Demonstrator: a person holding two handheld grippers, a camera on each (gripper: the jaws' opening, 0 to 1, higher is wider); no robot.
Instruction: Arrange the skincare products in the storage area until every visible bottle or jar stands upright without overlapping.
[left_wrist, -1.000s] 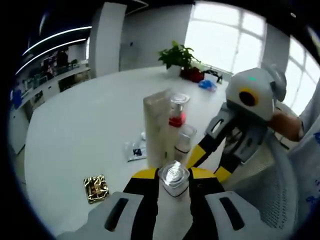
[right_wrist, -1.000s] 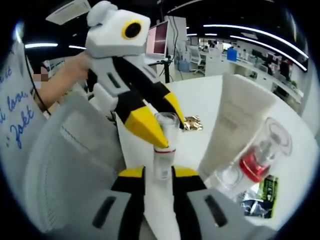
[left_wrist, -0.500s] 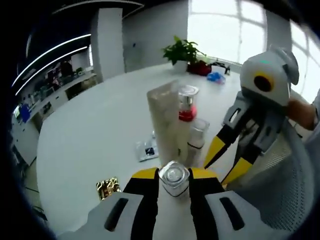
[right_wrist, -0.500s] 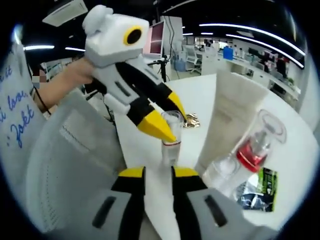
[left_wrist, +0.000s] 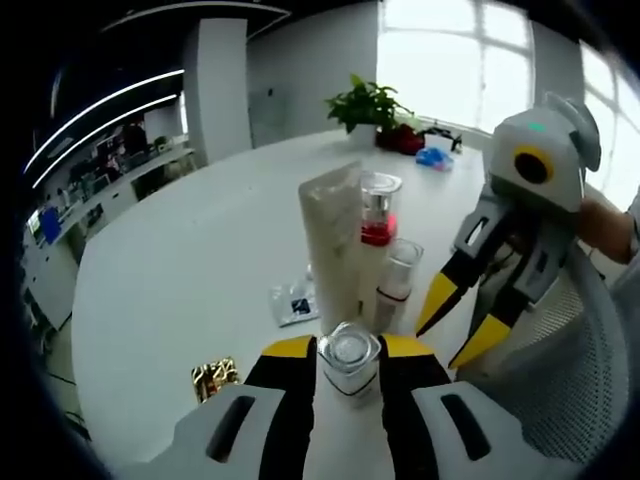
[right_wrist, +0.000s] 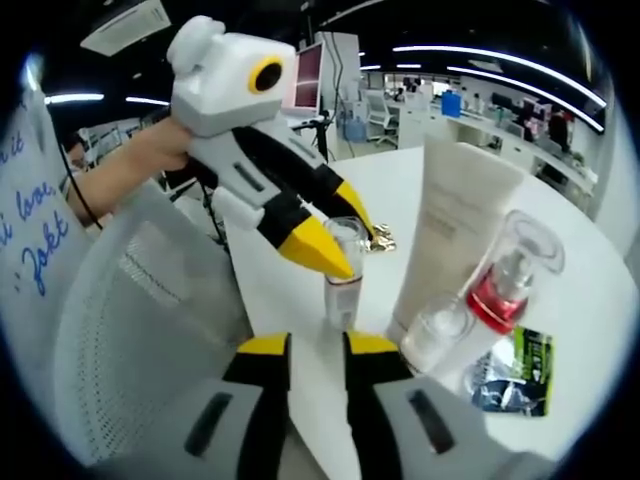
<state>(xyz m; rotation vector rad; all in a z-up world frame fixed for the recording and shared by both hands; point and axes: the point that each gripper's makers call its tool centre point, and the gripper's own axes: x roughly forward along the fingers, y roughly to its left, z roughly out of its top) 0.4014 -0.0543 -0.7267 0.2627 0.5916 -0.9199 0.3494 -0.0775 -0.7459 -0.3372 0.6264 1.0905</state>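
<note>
Left gripper (left_wrist: 347, 352): black jaws, yellow tips, white body.
Right gripper (left_wrist: 458, 325): white housing, black and yellow jaws.
Square clear glass jar (left_wrist: 349, 358): colourless, silvery top.
Tall cream squeeze tube (left_wrist: 333, 245): pale cream, plain.
Clear pump bottle with red base (left_wrist: 377, 208): transparent cap, red band.
Round tabletop (left_wrist: 190, 260): plain white.
Crumpled gold foil packet (left_wrist: 213, 377): gold, dark flecks.
Flat sachet (right_wrist: 524, 373): green and black.
Mesh basket (right_wrist: 120, 320): white, perforated.

Clear glossy glass bottle (left_wrist: 349, 360) — matt white tube (left_wrist: 334, 245).

Open office, desk rows (right_wrist: 500, 120), monitor (right_wrist: 312, 78)
</note>
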